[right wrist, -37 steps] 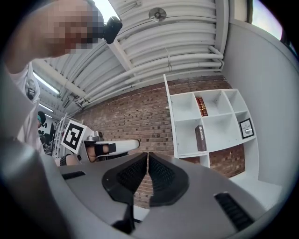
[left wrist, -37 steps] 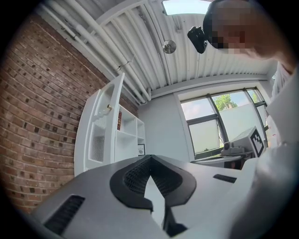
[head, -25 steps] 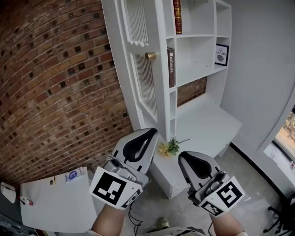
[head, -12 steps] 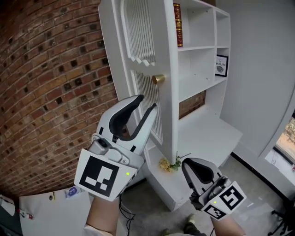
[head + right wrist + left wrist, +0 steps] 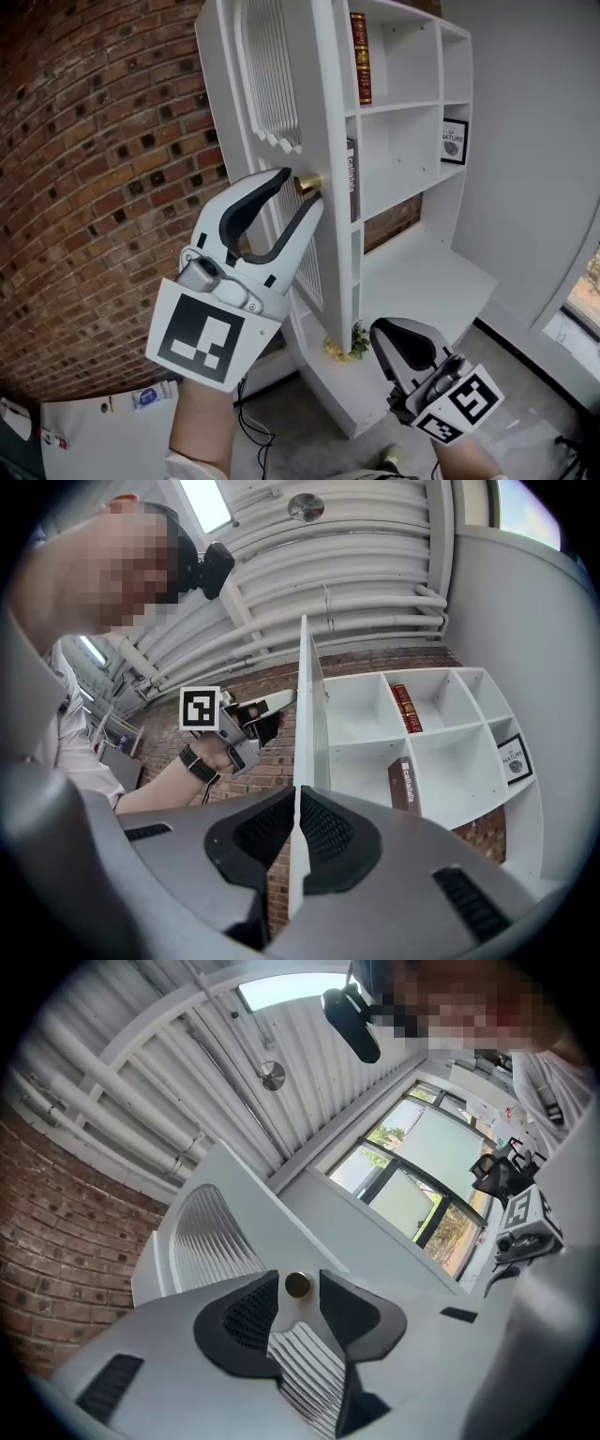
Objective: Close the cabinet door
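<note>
Low at the right of the head view, the right tongs (image 5: pixel 380 330) are pressed together with nothing between them, near a small sprig of flowers (image 5: pixel 349 345) on the cabinet's low ledge. In the middle of the frame, the left tongs (image 5: pixel 301 185) have just been opening and stand spread. The brass knob (image 5: pixel 297 1284) sits between the pads, which do not appear to press on it. The knob is on the slatted cabinet door (image 5: pixel 277 84), which stands swung out in the upper middle, its edge toward the camera. Behind it, the white cabinet (image 5: pixel 403 105) holds a red book (image 5: pixel 361 47) and a framed picture (image 5: pixel 453 141). A brick wall (image 5: pixel 94 187) fills the left.
</note>
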A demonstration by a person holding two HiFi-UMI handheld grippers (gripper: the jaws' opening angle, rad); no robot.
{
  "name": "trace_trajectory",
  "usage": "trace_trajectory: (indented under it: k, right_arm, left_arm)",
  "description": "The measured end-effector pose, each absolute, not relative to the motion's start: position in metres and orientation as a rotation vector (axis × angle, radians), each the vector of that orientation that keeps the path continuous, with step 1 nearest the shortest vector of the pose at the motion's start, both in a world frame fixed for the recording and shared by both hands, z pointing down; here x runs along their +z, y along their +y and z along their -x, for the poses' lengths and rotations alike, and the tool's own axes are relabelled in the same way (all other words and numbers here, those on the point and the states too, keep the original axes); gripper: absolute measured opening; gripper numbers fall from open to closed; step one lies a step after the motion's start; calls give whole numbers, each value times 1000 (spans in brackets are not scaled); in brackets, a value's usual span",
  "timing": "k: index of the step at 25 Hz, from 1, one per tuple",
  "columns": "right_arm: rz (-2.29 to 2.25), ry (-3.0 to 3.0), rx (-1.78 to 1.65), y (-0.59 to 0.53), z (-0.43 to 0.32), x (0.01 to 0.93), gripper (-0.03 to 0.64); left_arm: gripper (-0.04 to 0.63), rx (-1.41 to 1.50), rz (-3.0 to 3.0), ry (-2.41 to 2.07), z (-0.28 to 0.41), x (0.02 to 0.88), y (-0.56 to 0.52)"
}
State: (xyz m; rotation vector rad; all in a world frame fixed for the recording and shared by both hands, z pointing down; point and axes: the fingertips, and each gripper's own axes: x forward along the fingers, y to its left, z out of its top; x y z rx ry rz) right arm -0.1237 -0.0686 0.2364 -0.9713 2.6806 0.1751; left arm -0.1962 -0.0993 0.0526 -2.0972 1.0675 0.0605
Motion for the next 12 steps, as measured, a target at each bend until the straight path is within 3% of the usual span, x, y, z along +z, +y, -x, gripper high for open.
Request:
trace_trajectory:
  k: [12]
  right_arm:
    - [1043, 2667, 144, -78, 111, 245, 20]
  left_arm:
    - [92, 110, 2132, 1054, 188, 50, -109]
